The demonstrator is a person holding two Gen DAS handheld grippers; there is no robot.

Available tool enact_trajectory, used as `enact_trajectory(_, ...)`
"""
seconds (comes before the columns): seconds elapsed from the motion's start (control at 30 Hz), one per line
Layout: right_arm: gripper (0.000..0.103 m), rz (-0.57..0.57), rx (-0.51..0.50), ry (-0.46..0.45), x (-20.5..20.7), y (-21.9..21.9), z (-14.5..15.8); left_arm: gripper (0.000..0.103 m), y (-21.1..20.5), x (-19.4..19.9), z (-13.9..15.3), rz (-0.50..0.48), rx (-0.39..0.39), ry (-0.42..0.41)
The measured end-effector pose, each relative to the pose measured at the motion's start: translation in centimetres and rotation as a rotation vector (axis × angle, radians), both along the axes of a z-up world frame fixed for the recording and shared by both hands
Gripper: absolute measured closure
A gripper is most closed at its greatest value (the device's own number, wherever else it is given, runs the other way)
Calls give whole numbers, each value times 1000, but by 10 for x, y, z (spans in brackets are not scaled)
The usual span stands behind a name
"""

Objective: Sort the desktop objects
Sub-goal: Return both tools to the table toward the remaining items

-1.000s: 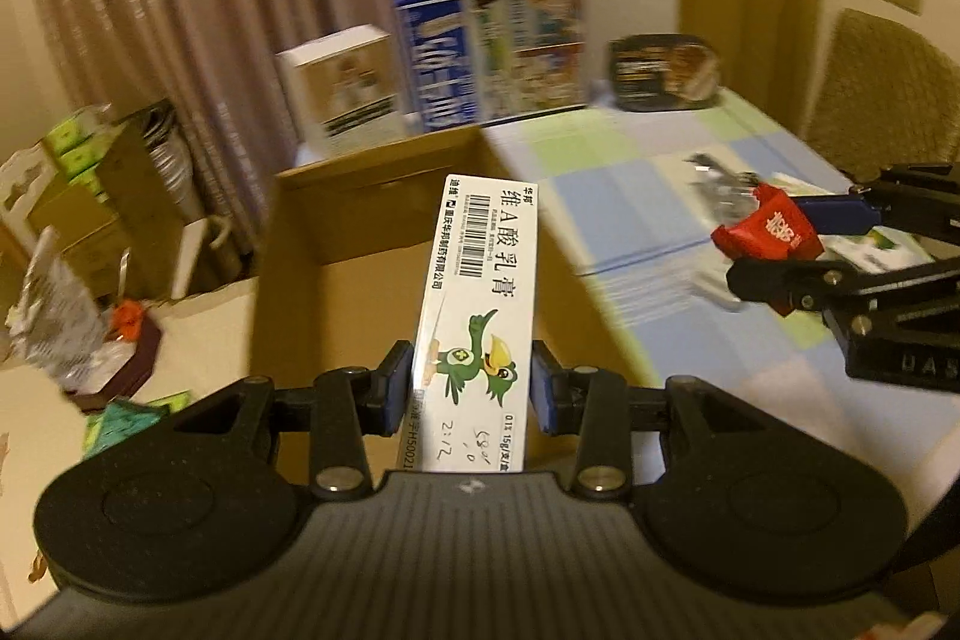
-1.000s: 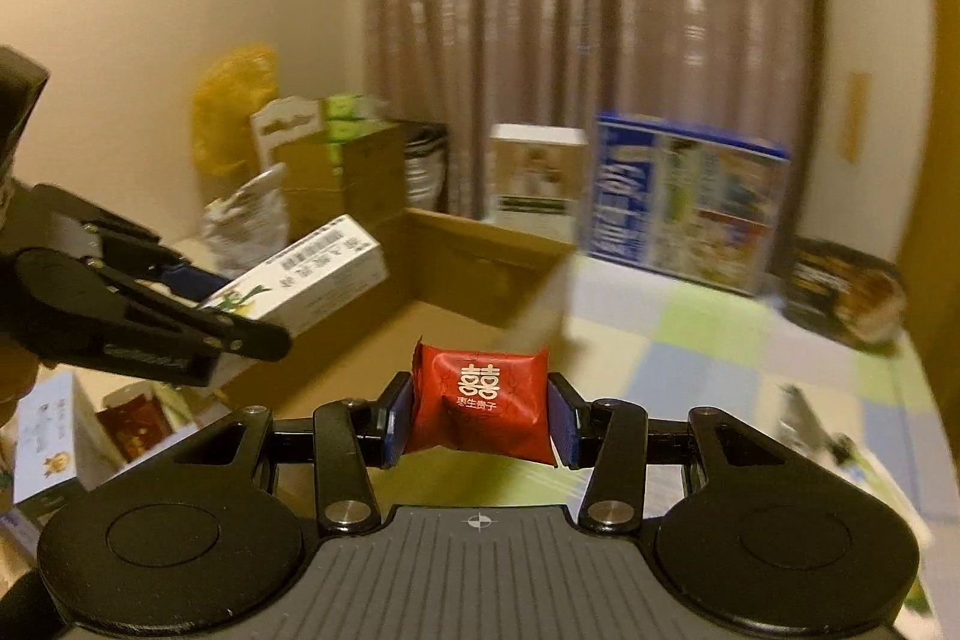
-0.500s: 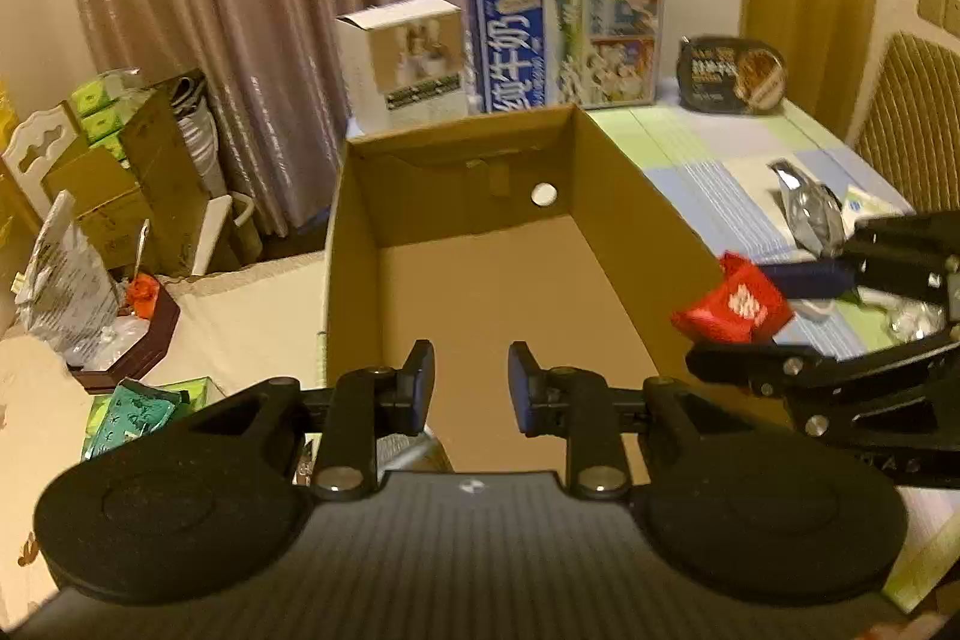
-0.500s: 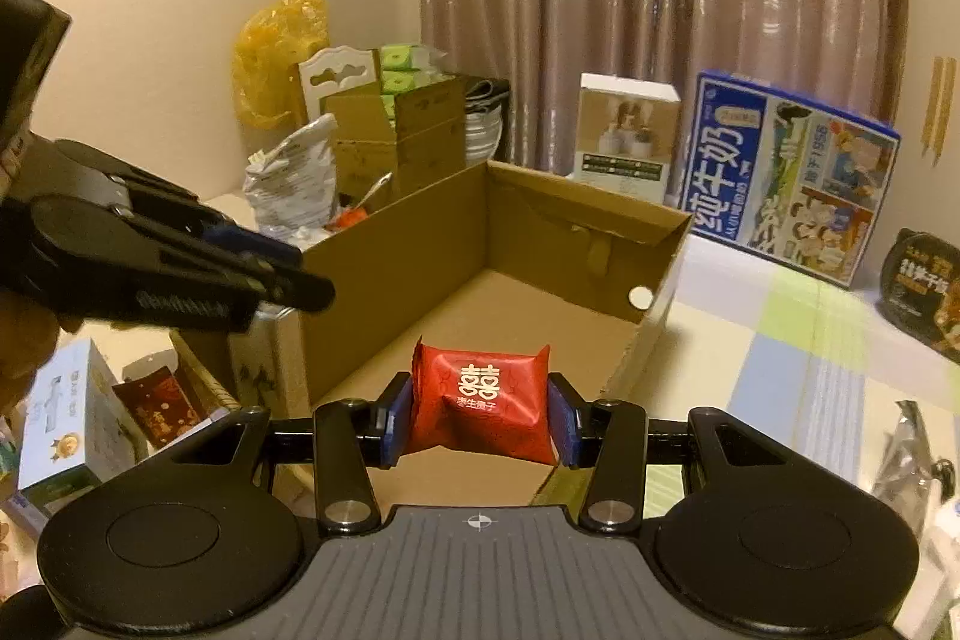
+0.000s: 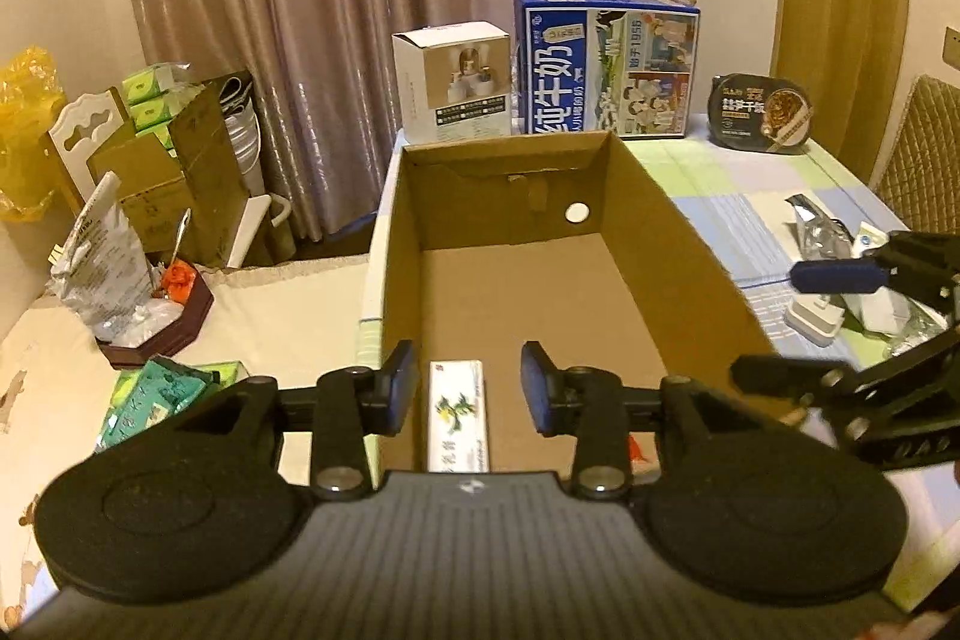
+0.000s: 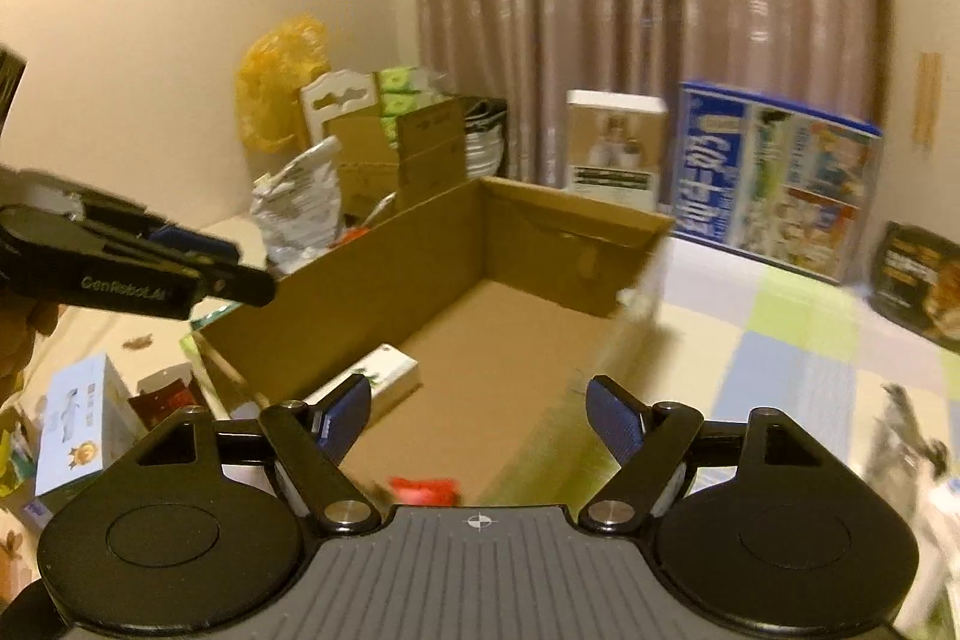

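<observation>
Open cardboard box (image 5: 672, 244) on a checked tablecloth (image 5: 756, 196), taken here as the landmark. Behind its far wall, a small white carton (image 5: 451, 87) and a blue milk carton (image 5: 606, 73); further right of these, a dark ready-meal tray (image 5: 761, 112). Right of the box, foil wrappers and a white adapter (image 5: 815, 319), partly masked by the right gripper (image 6: 480, 415). Left of the box, off the table, clutter: a brown carton (image 5: 174, 172), a crumpled bag (image 5: 102, 262), green packets (image 5: 159, 391). Inside the box, near its front wall, a white medicine carton (image 5: 457, 415) lying flat, its near end cut off by the left gripper (image 5: 468, 388). Left jaws apart and opening, nothing pressed between them, the carton lying below them on the box floor. Right jaws spread wide and opening, with nothing between the pads; a red packet (image 6: 423, 490) just below, blurred and half hidden by the gripper body, so resting or falling cannot be told. A second ago: medicine carton clamped upright in the left jaws, red packet clamped in the right; both now released, over or in the box.
</observation>
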State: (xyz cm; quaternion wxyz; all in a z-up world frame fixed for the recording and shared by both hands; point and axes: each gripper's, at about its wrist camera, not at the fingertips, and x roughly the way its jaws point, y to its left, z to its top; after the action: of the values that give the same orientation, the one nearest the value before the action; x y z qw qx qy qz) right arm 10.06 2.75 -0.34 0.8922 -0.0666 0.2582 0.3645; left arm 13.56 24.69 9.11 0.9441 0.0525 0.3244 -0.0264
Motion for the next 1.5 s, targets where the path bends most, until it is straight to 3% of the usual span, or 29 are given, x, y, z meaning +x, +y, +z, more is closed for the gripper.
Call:
enact_trajectory(0.07,25,-42,9,8,-7,-21,2,65,-7,-8,0,0,0,-1)
enact_trajectory(0.33,19,-243,20,69,-31,-115,0,27,-51,-40,4,-44,-21,-11)
enact_trajectory(0.67,11,-419,-2,87,-59,-206,-1,1,-130,-67,-2,-176,-53,11)
enact_trajectory(0.87,5,-498,-10,90,-73,-247,-2,1,-176,-79,-15,-243,-76,41)
enact_trajectory(1.13,5,-570,-12,124,-79,-287,-13,1,-226,-78,-31,-321,-69,77)
enact_trajectory(1.5,5,-548,-58,121,-59,-315,-27,1,-274,-55,-52,-337,-111,136)
